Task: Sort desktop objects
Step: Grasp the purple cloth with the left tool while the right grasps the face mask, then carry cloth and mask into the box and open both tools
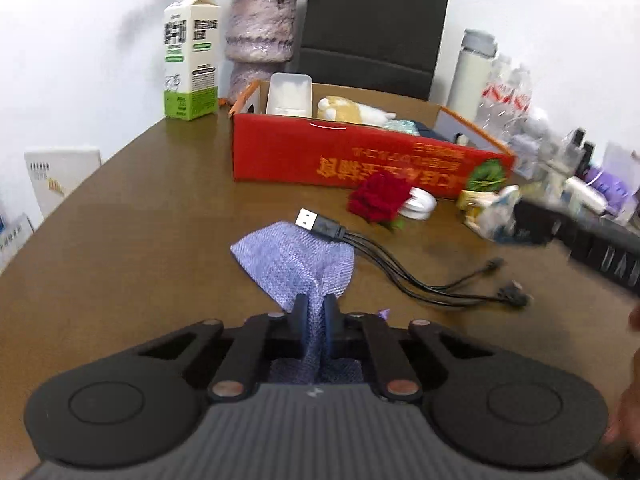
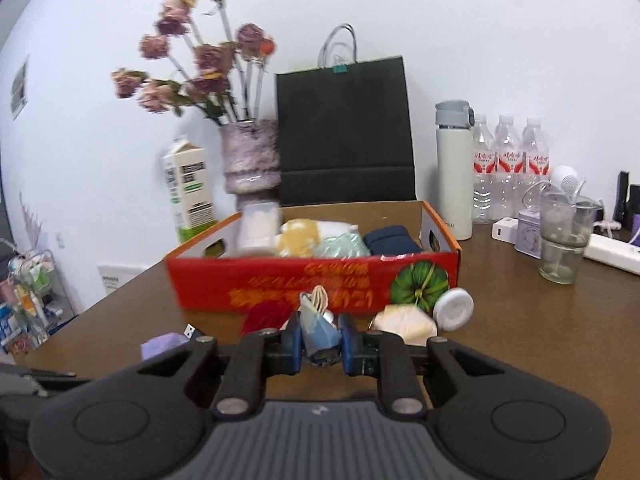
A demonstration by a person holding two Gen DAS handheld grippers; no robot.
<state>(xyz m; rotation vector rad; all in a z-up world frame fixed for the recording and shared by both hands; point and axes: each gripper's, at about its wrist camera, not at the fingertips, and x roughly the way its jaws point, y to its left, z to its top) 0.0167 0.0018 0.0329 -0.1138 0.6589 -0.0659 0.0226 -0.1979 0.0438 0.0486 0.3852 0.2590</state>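
My left gripper is shut on a corner of a purple knitted cloth, which spreads forward over the brown table. A black multi-head USB cable lies across the cloth's far edge. My right gripper is shut on a small crinkled blue-grey packet, just in front of the red cardboard box. The box holds a white container, a yellow plush toy, a pale green item and a navy pouch. A red fabric rose and a white round disc lie by the box.
A milk carton, a vase of dried flowers and a black paper bag stand behind the box. A white thermos, water bottles, stacked glasses and a power strip crowd the right side. A cream packet lies near the disc.
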